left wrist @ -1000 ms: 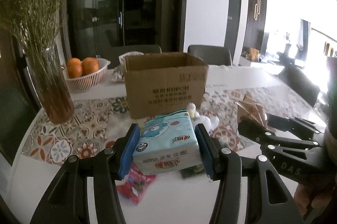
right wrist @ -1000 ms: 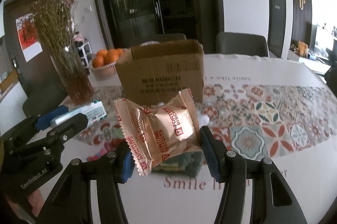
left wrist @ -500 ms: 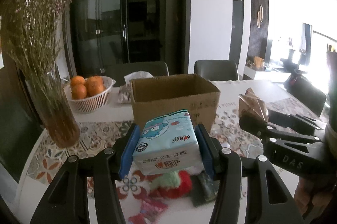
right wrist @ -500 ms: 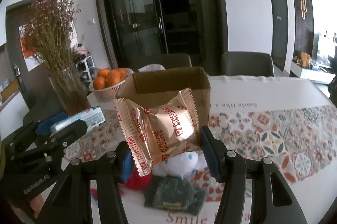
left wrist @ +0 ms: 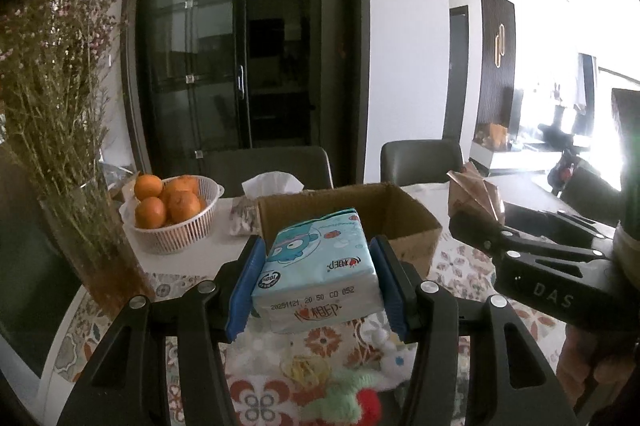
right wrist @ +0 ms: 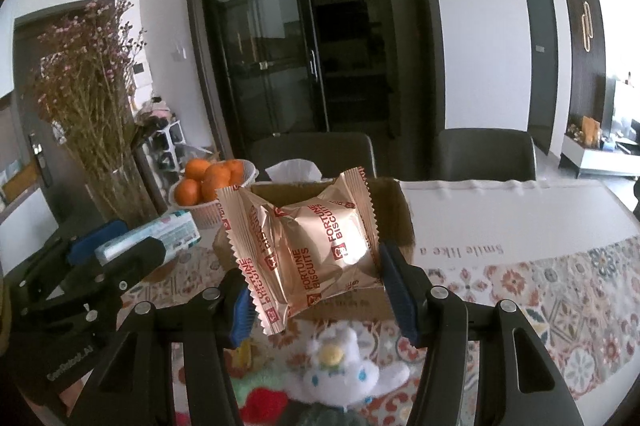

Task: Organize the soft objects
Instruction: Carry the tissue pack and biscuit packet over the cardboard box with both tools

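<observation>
Both your grippers are up higher now: left gripper (left wrist: 316,290) squeezes the tissue pack (left wrist: 316,274), right gripper (right wrist: 316,290) squeezes the biscuit bag (right wrist: 308,250), above the box (left wrist: 404,209).

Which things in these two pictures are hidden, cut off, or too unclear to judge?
- Inside of the cardboard box: left wrist view, the tissue pack in the left gripper covers it; right wrist view, the biscuit packet in the right gripper does.
- White plush toy: right wrist view, blurred, partly behind the gripper's frame.
- Green and red plush: left wrist view, blurred, cut by the bottom edge.
- Vase: base hidden by the left gripper.
</observation>
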`<state>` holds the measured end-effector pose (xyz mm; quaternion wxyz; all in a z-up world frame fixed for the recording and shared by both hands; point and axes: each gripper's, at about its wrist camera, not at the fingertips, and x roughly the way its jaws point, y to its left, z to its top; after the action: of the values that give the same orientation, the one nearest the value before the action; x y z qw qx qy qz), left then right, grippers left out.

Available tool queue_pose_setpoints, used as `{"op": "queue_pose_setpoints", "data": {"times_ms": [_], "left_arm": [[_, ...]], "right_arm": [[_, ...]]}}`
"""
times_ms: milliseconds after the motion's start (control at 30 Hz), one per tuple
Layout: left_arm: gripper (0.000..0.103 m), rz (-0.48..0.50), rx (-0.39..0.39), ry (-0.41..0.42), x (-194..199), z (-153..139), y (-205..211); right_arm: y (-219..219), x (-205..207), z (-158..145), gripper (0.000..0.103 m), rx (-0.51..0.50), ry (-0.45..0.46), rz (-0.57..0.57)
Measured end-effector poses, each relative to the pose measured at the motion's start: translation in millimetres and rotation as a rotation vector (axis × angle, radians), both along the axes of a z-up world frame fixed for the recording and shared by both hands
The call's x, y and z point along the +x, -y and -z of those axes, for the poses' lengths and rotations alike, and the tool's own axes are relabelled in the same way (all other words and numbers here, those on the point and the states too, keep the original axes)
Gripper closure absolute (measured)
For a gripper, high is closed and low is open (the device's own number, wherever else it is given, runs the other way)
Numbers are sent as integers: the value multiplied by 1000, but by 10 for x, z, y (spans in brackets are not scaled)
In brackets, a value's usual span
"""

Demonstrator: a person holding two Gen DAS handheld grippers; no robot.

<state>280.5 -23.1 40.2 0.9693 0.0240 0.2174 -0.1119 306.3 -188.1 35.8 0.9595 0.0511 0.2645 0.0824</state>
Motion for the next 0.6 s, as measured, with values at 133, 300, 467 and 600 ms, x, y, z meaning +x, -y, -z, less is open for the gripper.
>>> {"op": "queue_pose_setpoints", "data": {"times_ms": [133,300,467,600], "left_arm": [[49,-3,8,7,147,-22,-2],[49,-4,4,-2,408,-48,-3],[49,-6,25,-9,634,-53,27],[49,4,31,-26,829,-56,65]], "right_arm": [[-9,187,-2,46,5,-12,-10],[6,443,8,46,21,-39,-26],[37,727,23,46,22,-79,-40],[62,951,41,46,25,-120,-55]]}}
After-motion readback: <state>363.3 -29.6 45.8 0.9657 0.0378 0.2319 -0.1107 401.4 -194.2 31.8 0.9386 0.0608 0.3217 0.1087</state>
